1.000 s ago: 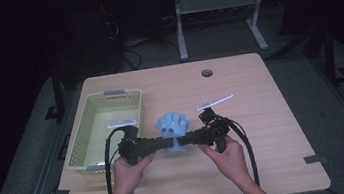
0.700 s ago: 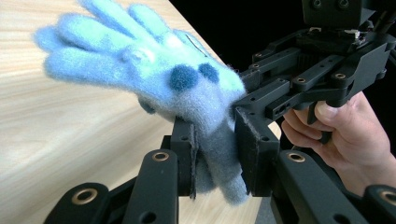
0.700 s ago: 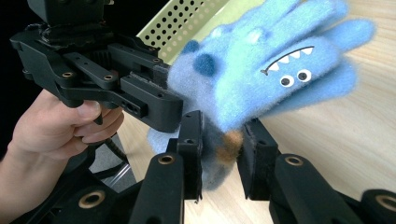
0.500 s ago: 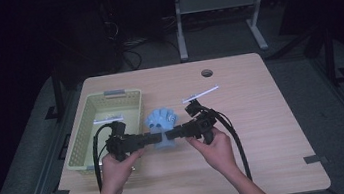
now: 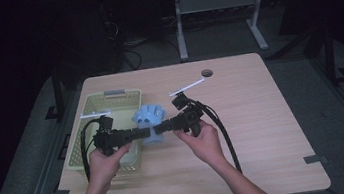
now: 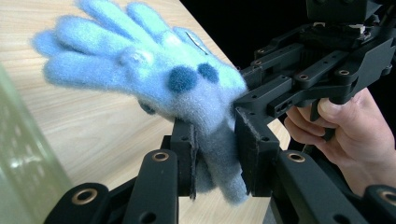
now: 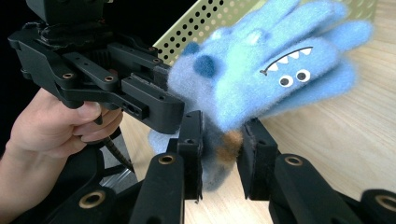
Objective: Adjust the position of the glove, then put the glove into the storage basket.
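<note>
We held a fluffy blue glove between our 2 grippers, lifted just above the wooden table. The left gripper had its 2 jaws pinching the glove's cuff, the fingers fanning out beyond the jaw tips. The right gripper pinched the same cuff from the opposite side, with the glove's monster face, 2 eyes and a toothed mouth, just past its jaws. A pale green basket stood close behind the left gripper's jaws.
</note>
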Motion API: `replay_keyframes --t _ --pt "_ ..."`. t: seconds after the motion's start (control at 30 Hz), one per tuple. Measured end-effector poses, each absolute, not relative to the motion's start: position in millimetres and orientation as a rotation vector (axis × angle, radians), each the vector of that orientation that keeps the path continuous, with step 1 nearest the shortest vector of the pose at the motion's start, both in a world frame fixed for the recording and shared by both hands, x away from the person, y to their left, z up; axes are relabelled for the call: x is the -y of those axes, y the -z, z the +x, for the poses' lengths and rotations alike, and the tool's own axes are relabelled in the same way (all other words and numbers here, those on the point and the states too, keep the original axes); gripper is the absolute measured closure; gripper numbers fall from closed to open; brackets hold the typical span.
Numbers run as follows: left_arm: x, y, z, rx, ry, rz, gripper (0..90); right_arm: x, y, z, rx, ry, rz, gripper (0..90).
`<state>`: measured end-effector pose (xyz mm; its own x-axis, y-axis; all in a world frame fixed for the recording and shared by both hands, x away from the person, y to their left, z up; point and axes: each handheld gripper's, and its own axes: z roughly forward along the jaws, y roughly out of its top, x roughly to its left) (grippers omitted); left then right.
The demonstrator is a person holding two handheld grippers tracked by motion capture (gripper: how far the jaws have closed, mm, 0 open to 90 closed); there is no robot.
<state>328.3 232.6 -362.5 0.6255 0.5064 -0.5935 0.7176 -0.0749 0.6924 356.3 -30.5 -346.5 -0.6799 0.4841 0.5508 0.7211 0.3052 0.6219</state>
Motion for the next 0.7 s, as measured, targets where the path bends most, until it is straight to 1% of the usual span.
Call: replay_keyframes --t 0.7 --pt "-261 354 332 -1.048 0.203 1.709 69.7 -4 336 369 2.334 1.313 -1.074 73.2"
